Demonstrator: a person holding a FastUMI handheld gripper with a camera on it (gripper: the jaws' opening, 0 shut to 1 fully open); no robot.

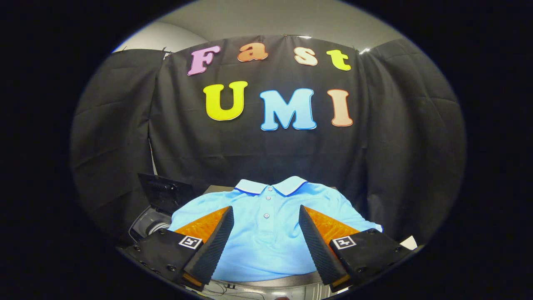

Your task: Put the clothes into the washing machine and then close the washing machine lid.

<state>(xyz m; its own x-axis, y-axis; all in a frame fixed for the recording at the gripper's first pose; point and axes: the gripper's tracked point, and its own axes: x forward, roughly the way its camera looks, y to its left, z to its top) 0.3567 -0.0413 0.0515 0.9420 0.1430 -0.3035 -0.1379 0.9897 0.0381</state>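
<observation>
One light blue polo shirt lies spread flat on a dark counter, collar at twelve o'clock toward the black cloth wall, its buttoned placket running down the middle. The gripper hovers above it with its fingers spread wide apart, one at about eight o'clock from the placket and the other at about four o'clock, pinching nothing; the shirt's chest shows in the gap between them. At about nine o'clock from the shirt, just off its sleeve, sits the washing machine, its round opening partly in view and its dark lid standing raised behind it. A small white scrap lies at three o'clock, past the shirt's other sleeve.
</observation>
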